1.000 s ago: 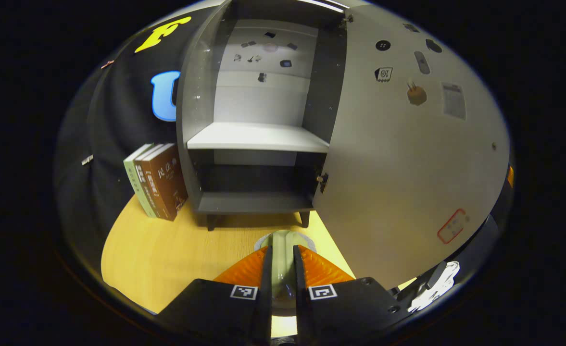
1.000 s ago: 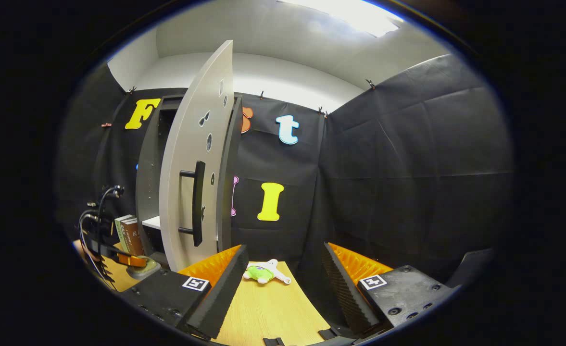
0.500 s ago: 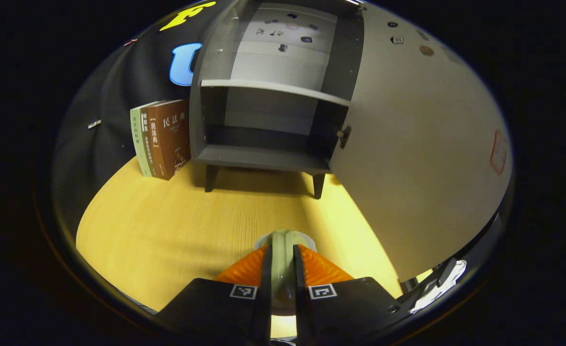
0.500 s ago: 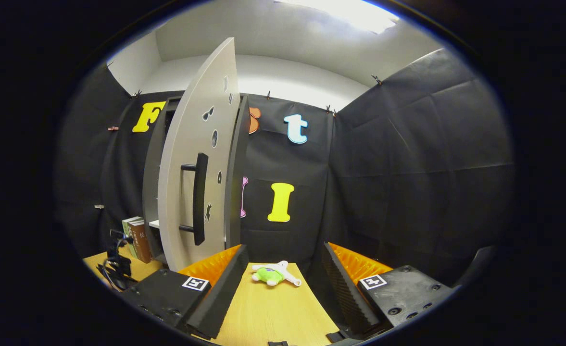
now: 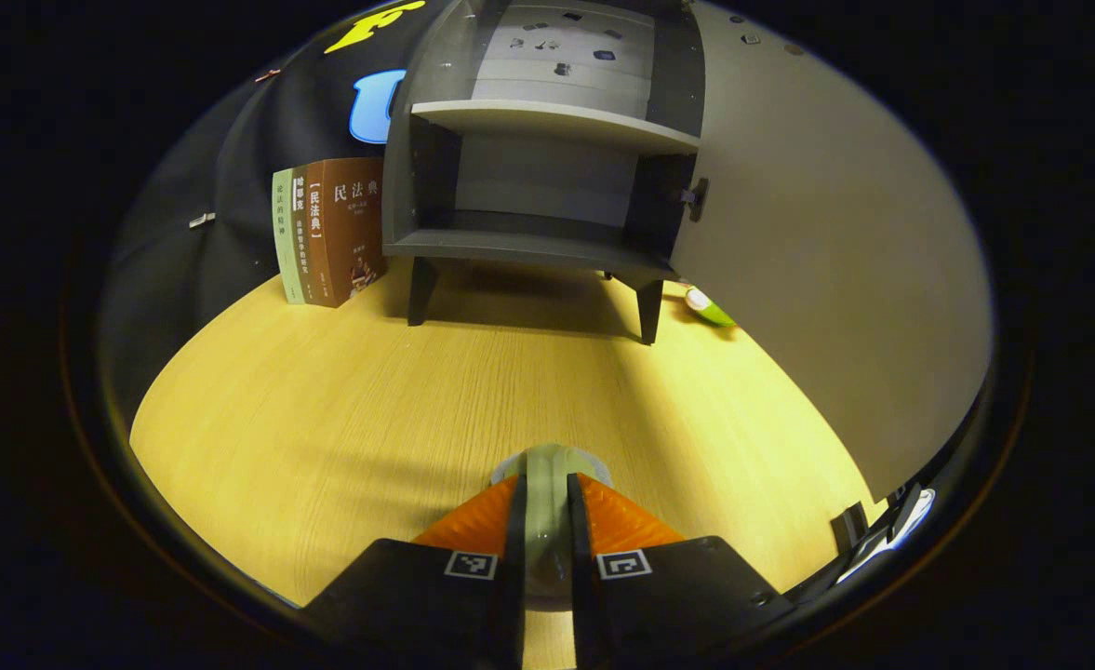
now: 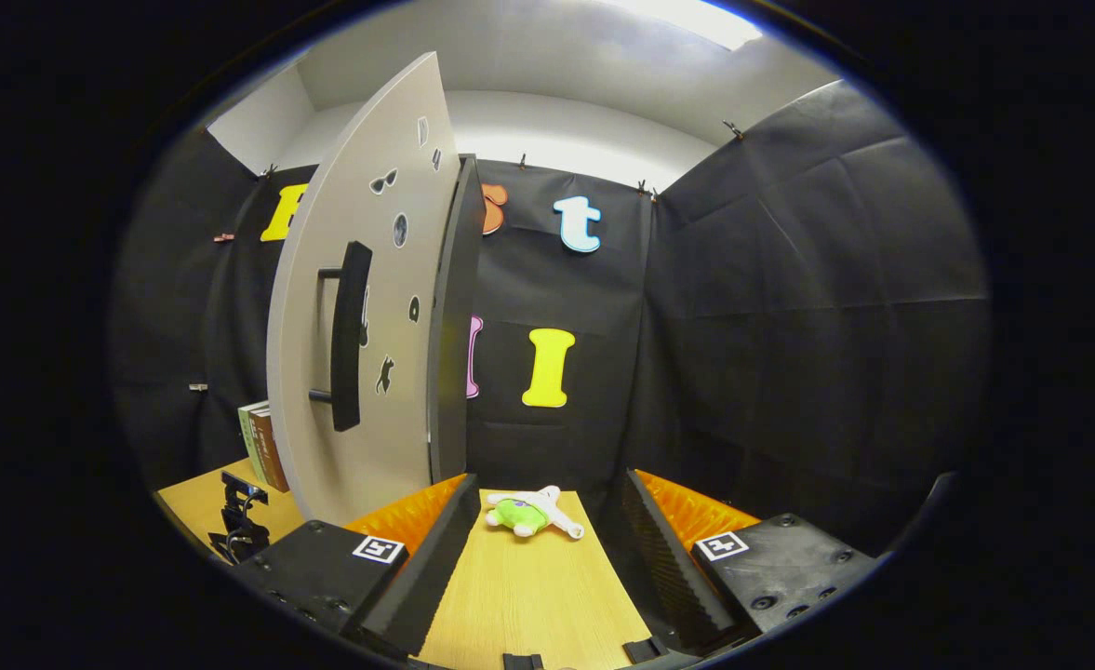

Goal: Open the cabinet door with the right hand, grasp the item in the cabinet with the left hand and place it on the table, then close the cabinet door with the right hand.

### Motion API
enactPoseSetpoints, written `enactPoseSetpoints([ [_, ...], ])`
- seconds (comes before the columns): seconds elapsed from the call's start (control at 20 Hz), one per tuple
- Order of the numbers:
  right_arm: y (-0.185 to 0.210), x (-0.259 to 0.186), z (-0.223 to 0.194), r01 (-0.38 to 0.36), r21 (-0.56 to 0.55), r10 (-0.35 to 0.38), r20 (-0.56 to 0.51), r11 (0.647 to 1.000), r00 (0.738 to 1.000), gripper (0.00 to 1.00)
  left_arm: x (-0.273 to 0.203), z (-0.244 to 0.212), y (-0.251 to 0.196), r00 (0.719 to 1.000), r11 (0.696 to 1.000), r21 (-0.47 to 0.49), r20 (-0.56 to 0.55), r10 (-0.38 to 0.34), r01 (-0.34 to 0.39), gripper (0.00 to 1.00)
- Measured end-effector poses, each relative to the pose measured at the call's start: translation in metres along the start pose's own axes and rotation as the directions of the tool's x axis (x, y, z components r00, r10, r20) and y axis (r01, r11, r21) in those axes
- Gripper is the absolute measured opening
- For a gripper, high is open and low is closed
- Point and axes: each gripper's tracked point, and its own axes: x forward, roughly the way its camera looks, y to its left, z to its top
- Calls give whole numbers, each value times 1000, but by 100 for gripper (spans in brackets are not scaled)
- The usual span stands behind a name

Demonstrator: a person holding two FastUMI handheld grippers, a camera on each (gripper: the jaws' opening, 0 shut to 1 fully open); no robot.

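Observation:
My left gripper is shut on a pale green item, held low over the wooden table in front of the cabinet. The cabinet's lower compartment and its shelf are bare. Its grey door stands wide open on the right of the left gripper view. In the right gripper view, the door's outer face and black handle stand left of centre. My right gripper is open, short of the door, with nothing between its fingers.
Three books lean upright left of the cabinet. A green and white plush toy lies on the table right of the cabinet, also seen past the cabinet leg. The other gripper's dark body with cables shows low at left.
My left gripper has drawn back from the cabinet and come down toward the table with the item still in it. The right gripper has drifted nearer the door, and the handle looms larger.

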Motion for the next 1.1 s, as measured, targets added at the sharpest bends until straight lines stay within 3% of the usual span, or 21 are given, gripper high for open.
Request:
enactPoseSetpoints([
  [0.65,-3,1,-9,-36,7,37,-27,999,999,97,8,0,16,997,996,56,29,75,-76,30],
  [0.7,-3,2,-9,-38,7,38,-27,999,999,98,6,5,18,996,995,58,41,82,-84,36],
  [0.8,-2,2,-7,-38,11,38,-27,999,999,98,3,13,16,996,996,58,59,71,-74,35],
  [0.95,3,2,-1,-44,10,45,-19,999,999,98,-11,33,15,995,997,63,84,47,-53,42],
  [1.1,22,1,9,-78,-21,78,-12,997,997,97,-37,69,10,990,999,49,142,11,-19,55],
])
